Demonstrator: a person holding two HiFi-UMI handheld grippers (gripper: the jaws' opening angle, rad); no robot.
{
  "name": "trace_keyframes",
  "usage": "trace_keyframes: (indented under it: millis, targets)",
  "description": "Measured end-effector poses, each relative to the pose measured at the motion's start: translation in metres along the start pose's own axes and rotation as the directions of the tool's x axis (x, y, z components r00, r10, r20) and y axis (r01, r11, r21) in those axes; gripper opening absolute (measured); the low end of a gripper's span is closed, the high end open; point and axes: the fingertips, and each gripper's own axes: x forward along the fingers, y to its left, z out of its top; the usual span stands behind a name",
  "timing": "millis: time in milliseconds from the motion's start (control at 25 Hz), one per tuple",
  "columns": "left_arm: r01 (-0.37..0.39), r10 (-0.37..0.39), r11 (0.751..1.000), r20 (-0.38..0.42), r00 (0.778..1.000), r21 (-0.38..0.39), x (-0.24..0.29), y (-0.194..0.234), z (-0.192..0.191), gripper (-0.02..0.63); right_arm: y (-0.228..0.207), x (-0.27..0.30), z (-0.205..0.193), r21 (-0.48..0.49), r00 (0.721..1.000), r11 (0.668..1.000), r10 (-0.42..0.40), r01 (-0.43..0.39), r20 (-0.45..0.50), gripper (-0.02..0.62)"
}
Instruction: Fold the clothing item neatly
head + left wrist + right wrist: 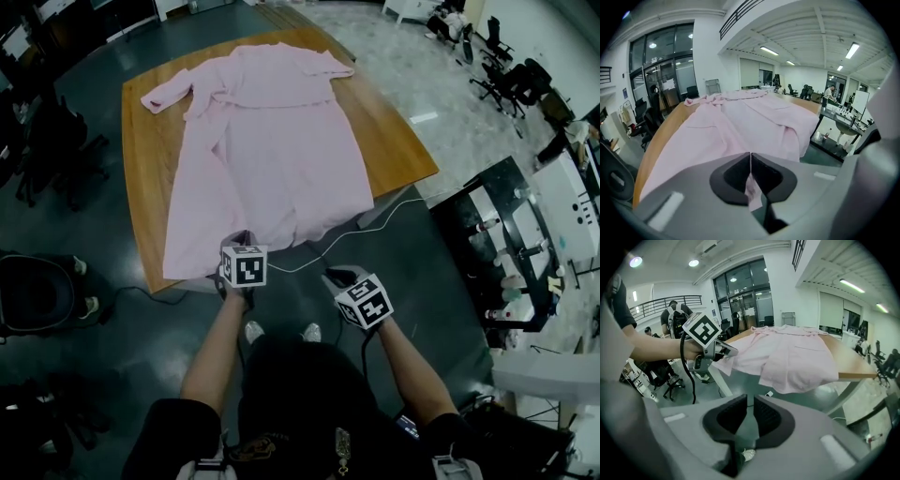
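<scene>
A long pink garment (272, 159) lies spread flat on the wooden table (145, 178), collar end far, hem hanging over the near edge. My left gripper (238, 242) is at the hem's near left part, shut on a fold of the pink cloth (752, 187), which shows pinched between the pads in the left gripper view (750, 155). My right gripper (334, 276) hangs off the table's near edge, away from the garment; its jaws (751, 401) stand a narrow gap apart with nothing between them. The right gripper view shows the left gripper (727, 350) holding the hem (797, 357).
A white cable (375, 220) runs over the dark floor below the table's near right corner. A black bench with bottles (506, 234) stands at the right, office chairs (511, 80) at the far right, a dark chair (33, 291) at the left.
</scene>
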Motion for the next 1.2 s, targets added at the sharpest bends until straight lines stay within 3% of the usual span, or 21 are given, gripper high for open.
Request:
trace_keyframes:
  millis: [160,320,440,520,800,1080,1200]
  targets:
    - [0.036,-0.038,0.996,0.025,0.999,0.085,-0.007,-0.031,0.009,0.015,-0.011,0.000,-0.011,0.014,1.000,1.000,0.011,-0.011,-0.004,0.044]
    - [0.142,-0.143,0.970,-0.010,0.990,0.198,-0.003,-0.070,0.006,0.018,-0.012,0.011,-0.008,0.018,0.999,0.999,0.034,-0.034,0.003,0.044]
    - [0.227,-0.223,0.955,-0.042,0.974,0.191,0.000,-0.082,-0.002,0.097,-0.016,0.025,0.001,0.038,0.999,0.999,0.036,-0.037,0.017,0.044]
    - [0.242,-0.240,0.950,-0.033,0.970,0.196,-0.005,-0.084,-0.005,0.137,-0.021,0.036,0.008,0.049,0.999,0.998,0.031,-0.032,0.031,0.044]
    - [0.254,-0.249,0.950,-0.053,0.967,0.179,-0.021,-0.087,-0.026,0.137,-0.049,0.076,0.039,0.103,0.996,0.994,-0.034,0.025,0.088,0.079]
    - [0.237,-0.236,0.964,-0.026,0.971,0.122,-0.028,-0.076,-0.014,0.131,-0.065,0.106,0.063,0.134,0.986,0.983,-0.137,0.124,0.093,0.080]
    - [0.245,-0.244,0.962,-0.022,0.970,0.121,-0.032,-0.070,-0.011,0.126,-0.066,0.105,0.060,0.132,0.987,0.982,-0.143,0.133,0.068,0.007]
